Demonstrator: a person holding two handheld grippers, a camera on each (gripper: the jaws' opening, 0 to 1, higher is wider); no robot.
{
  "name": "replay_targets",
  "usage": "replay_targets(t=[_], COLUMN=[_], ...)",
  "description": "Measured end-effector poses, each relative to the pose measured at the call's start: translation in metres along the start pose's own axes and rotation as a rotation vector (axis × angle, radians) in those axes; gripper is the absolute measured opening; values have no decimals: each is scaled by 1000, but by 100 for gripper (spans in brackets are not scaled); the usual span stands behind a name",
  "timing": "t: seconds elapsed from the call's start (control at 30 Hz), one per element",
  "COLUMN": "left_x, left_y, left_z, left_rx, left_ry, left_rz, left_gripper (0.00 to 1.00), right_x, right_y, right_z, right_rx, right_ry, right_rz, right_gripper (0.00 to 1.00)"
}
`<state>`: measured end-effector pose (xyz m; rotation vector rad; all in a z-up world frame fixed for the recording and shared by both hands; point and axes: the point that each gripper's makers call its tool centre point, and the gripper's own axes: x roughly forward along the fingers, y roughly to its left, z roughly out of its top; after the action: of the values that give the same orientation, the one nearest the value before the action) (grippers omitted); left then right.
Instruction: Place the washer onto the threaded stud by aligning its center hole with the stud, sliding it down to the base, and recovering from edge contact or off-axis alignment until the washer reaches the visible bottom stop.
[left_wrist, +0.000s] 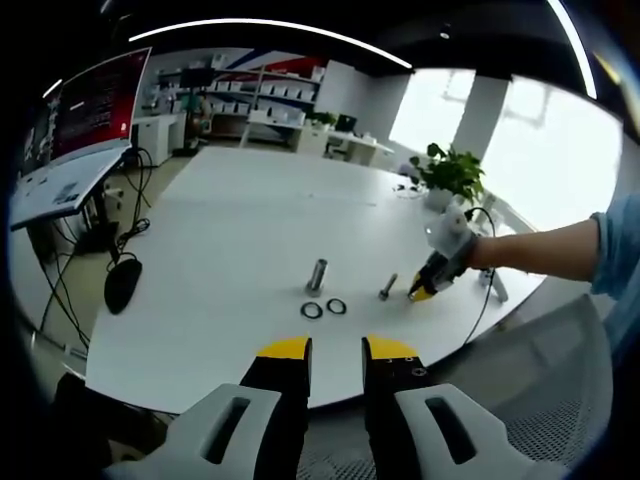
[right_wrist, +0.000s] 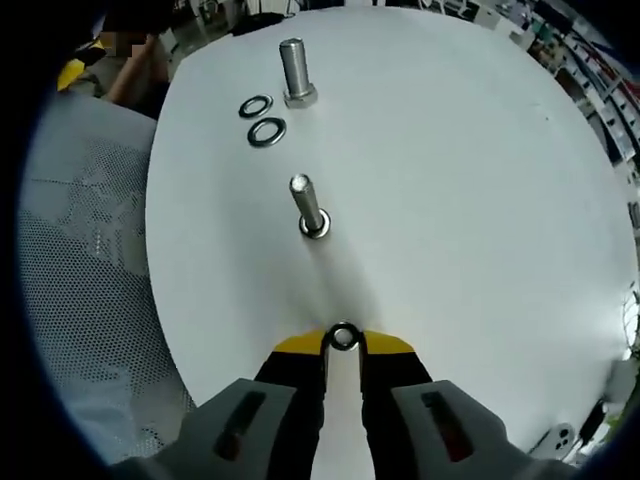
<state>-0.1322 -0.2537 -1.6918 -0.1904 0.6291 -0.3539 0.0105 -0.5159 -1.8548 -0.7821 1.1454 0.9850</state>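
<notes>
Right gripper (right_wrist: 343, 345) pinched a washer (right_wrist: 344, 336) at its tips, stud (right_wrist: 309, 209) dead ahead for alignment; left gripper (left_wrist: 336, 350) was slightly open, empty.

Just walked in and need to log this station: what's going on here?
A person with two handheld grippers is fitting washers onto studs on a white table. The right gripper pinches a small washer short of the thin stud. The left gripper hangs back, open. Two washers lie beside the thicker stud.
</notes>
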Motion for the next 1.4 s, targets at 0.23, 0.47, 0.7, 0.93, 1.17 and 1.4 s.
replay_targets(t=[0.23, 0.47, 0.7, 0.93, 1.17, 1.4], left_x=[0, 0, 0, 0, 0, 0], left_y=[1, 0, 0, 1, 1, 1], left_z=[0, 0, 1, 1, 0, 1], left_rx=[-1, -3, -6, -6, -6, -9], left_ry=[1, -3, -5, -4, -5, -7], left_rz=[2, 2, 4, 6, 6, 4], left_gripper=[17, 17, 17, 17, 17, 17], right_x=[-9, -30, -47, -54, -49, -42], right_y=[6, 13, 18, 21, 22, 23], right_z=[11, 37, 60, 79, 86, 84], right_rx=[-34, -82, -145, -189, -220, -247], right_ry=[-30, -87, -124, -155, -143, -106], right_rz=[-21, -17, -16, -32, -29, -20], right_gripper=[13, 13, 13, 13, 13, 13])
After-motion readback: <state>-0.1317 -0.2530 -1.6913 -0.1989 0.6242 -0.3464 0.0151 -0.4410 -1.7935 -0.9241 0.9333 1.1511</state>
